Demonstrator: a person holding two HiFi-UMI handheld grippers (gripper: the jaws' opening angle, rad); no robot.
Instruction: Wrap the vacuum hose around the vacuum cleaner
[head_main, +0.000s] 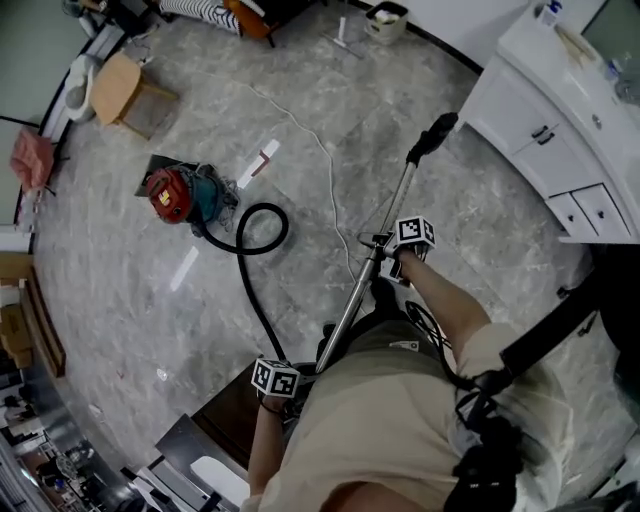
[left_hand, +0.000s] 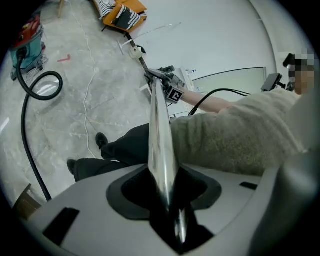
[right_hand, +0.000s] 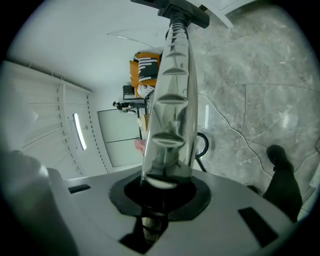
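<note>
Open grey marbled floor (head_main: 380, 90) lies between the red and teal canister vacuum cleaner (head_main: 180, 195) and the white drawer cabinet (head_main: 560, 130) at the right. The long chrome vacuum wand (head_main: 390, 225) slants across it, and a thin white cable (head_main: 318, 150) trails over the stone. The black flexible hose (head_main: 262, 228) loops just beside the canister, then runs toward the person's dark-trousered legs (left_hand: 125, 150). A wooden stool (head_main: 125, 88) crowds the far left.

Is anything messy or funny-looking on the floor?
Yes. The black hose sprawls in a loose loop beside the red vacuum cleaner, not wrapped round it, and a thin white cord snakes across the floor.
</note>
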